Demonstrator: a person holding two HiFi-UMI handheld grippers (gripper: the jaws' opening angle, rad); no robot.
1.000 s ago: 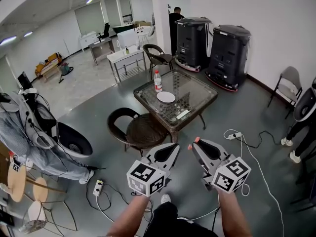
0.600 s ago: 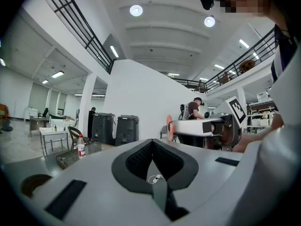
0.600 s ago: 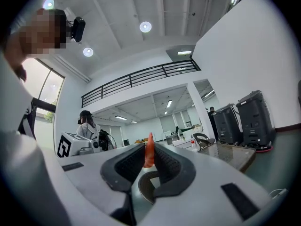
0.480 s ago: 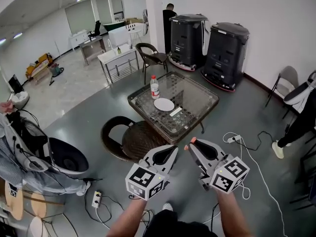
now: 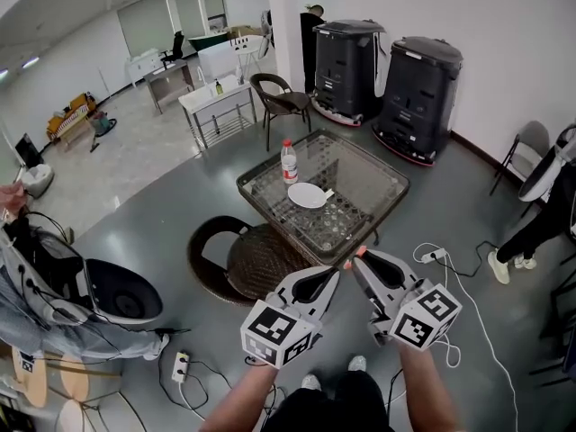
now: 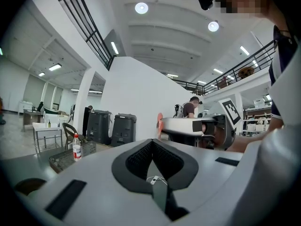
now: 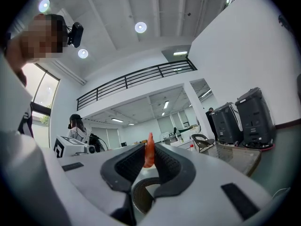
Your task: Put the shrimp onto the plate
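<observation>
A white plate [image 5: 307, 195] lies on the glass-topped table [image 5: 360, 183], some way ahead of both grippers. My right gripper [image 5: 357, 259] is shut on a small orange shrimp [image 5: 360, 252], which sticks up between the jaws in the right gripper view [image 7: 149, 150]. My left gripper [image 5: 335, 274] is beside it, jaws shut with nothing between them [image 6: 151, 146]. The left gripper view also shows the shrimp [image 6: 160, 125] at the tip of the right gripper. Both grippers hang in the air short of the table, above the floor.
A dark wicker chair [image 5: 241, 257] stands between me and the table. A water bottle [image 5: 289, 161] is on the table by the plate. Two black machines [image 5: 423, 84] line the far wall. Cables [image 5: 454, 264] and a power strip [image 5: 180, 365] lie on the floor. A person's legs [image 5: 526, 232] are at the right.
The table and plate have drawn slightly nearer and lower in the head view. Both grippers keep the same pose, drifted a little right. The person at the right has stepped along.
</observation>
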